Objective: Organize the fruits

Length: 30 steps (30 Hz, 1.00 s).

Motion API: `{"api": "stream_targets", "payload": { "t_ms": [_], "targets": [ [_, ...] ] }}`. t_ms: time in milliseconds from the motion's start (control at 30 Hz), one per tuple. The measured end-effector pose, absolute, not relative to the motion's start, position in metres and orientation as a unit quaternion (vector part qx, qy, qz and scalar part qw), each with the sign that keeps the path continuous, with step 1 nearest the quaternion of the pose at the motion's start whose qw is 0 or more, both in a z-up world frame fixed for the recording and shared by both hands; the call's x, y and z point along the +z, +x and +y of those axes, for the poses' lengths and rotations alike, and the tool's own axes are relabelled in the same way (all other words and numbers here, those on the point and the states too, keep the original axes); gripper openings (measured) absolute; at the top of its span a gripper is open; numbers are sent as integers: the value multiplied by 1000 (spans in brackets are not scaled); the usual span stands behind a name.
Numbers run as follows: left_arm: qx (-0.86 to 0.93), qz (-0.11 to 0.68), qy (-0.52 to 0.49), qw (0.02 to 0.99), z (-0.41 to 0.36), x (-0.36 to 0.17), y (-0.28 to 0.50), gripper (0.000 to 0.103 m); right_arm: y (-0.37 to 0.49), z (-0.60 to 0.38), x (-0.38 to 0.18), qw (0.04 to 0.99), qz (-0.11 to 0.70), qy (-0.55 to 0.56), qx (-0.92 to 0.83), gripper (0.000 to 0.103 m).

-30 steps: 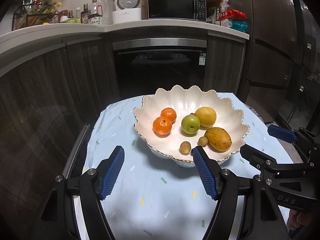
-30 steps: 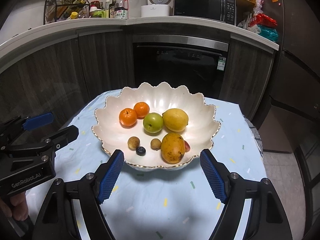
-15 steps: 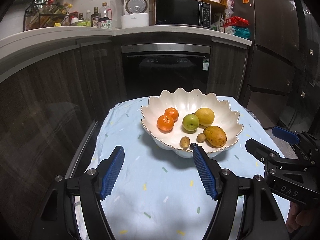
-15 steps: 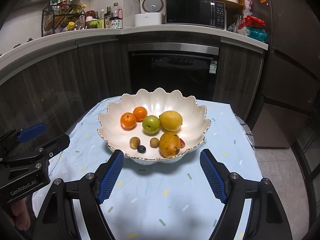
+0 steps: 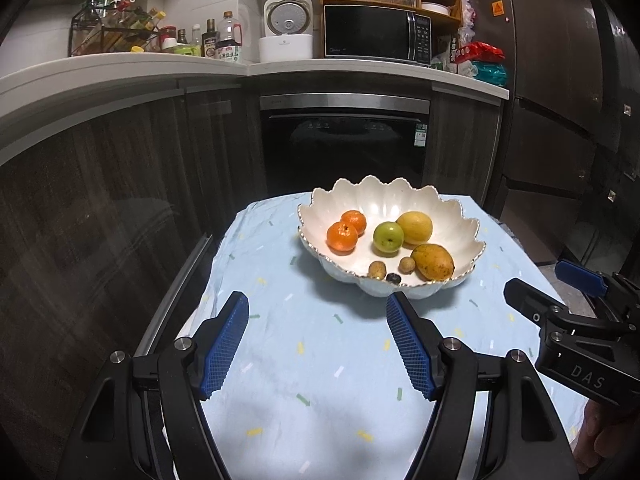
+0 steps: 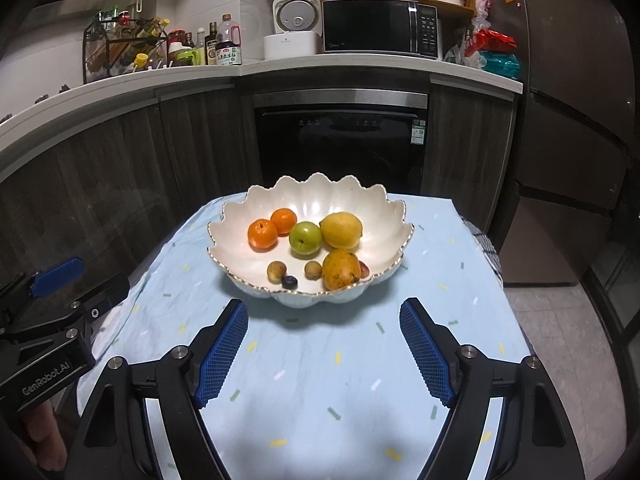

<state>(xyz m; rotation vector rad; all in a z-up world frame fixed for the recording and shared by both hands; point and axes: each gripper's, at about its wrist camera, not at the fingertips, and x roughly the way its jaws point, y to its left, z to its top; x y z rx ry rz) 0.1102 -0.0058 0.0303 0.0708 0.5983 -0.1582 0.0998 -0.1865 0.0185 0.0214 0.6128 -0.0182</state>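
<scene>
A white scalloped bowl [image 5: 440,208] [image 6: 360,196] stands on the far half of a table with a light blue cloth [image 5: 304,344] [image 6: 328,360]. It holds two oranges [image 6: 262,234], a green apple [image 6: 305,238], a lemon [image 6: 341,230], a mango [image 6: 341,269], two small brown fruits [image 6: 277,271] and a dark berry [image 6: 289,281]. My left gripper [image 5: 318,344] is open and empty, short of the bowl. My right gripper [image 6: 323,350] is open and empty, also short of the bowl.
The table's left edge meets a dark cabinet front [image 5: 100,208]. An oven [image 6: 340,144] faces the far table edge. A counter with bottles [image 6: 224,46], a rice cooker [image 6: 296,26] and a microwave [image 6: 380,28] runs behind. A tall fridge [image 6: 580,140] stands at the right.
Both grippers have pulled back from the bowl and risen a little. The bowl now looks smaller and farther away. The fruits have not moved.
</scene>
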Motion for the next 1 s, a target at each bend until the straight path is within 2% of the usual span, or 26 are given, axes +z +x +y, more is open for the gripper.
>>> {"api": "stream_targets", "payload": {
  "t_ms": [500,633,767,1000],
  "targets": [
    [-60,295,27,953,2,20,88,71,74,-184,13,957,288,13,-20,79],
    [-59,295,27,953,2,18,84,77,68,-184,13,958,285,15,-22,79],
    [-53,293,27,954,4,18,81,86,64,-185,13,960,279,15,-27,79],
    [-43,283,30,958,5,21,74,91,61,-186,13,961,276,16,-30,79]
  ]
}}
